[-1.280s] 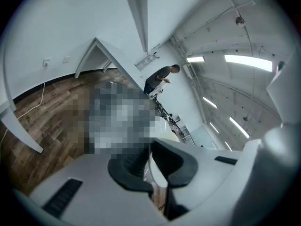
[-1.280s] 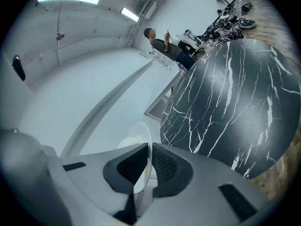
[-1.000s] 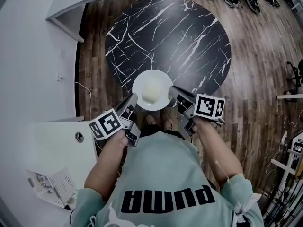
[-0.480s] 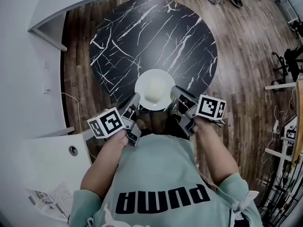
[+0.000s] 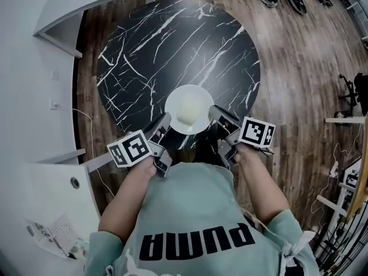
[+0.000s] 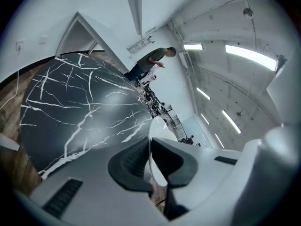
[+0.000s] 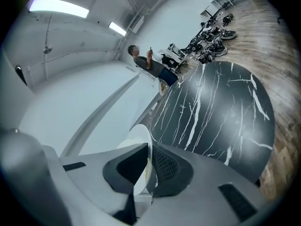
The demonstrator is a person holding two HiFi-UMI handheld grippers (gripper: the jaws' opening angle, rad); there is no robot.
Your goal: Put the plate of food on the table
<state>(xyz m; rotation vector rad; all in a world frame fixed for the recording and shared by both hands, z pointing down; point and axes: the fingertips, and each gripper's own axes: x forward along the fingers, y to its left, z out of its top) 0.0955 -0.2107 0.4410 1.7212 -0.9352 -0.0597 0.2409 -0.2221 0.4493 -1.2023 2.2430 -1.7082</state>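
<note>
White plate (image 5: pixel 199 96) gripped by left tongs (image 6: pixel 149 147) and right tongs (image 7: pixel 149 160); bystander (image 6: pixel 153 60) only in gripper views.

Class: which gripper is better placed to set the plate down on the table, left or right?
Neither alone. The left gripper and right gripper each clamp an opposite rim of the plate, above the table, so both should lower it together.

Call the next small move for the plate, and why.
Probably lower the plate straight down onto the table, releasing only once it rests. The left hand-held gripper and right hand-held gripper each clamp an opposite rim, and in the head view the plate with its pale food lies over the table's near part; contact with the top cannot be told.
</note>
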